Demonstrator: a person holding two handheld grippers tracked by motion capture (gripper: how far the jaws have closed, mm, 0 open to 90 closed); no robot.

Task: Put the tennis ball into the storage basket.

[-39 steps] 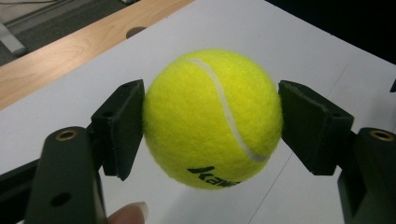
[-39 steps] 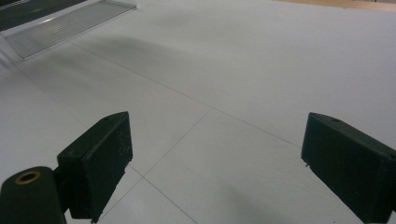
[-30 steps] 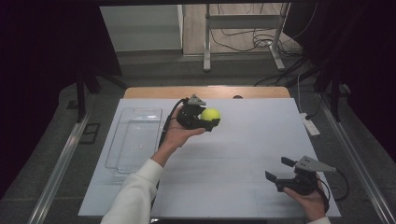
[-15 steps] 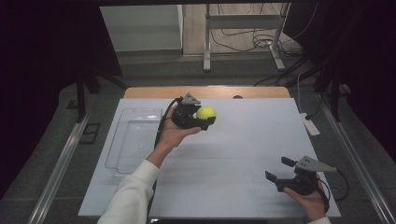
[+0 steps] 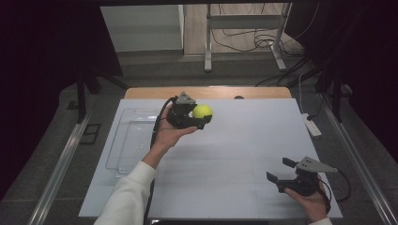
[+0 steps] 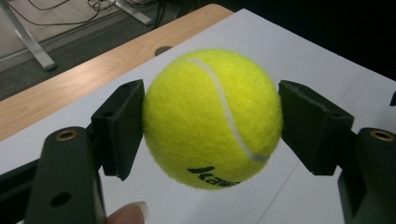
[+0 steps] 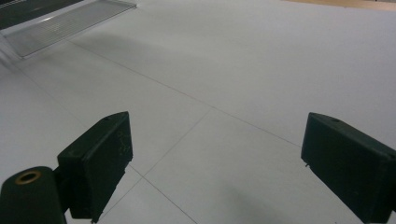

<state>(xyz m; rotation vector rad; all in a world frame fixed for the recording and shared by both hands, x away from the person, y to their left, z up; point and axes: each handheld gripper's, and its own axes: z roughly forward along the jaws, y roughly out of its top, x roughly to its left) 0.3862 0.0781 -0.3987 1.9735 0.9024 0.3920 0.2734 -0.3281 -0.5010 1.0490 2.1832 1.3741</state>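
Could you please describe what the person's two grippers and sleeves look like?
Both the left gripper and the right gripper are black, with blocky rectangular jaws, brass-ringed holes, a grey three-cornered plate on top and a trailing black cable. The left arm wears a white sleeve.

Dark room, grey floor (image 5: 155, 65), metal stand (image 5: 244, 35)

We see the yellow felt tennis ball (image 5: 202, 111) above the far middle of the white rectangular table (image 5: 244, 145), right of the clear plastic tray (image 5: 129, 140) lying along its left side.
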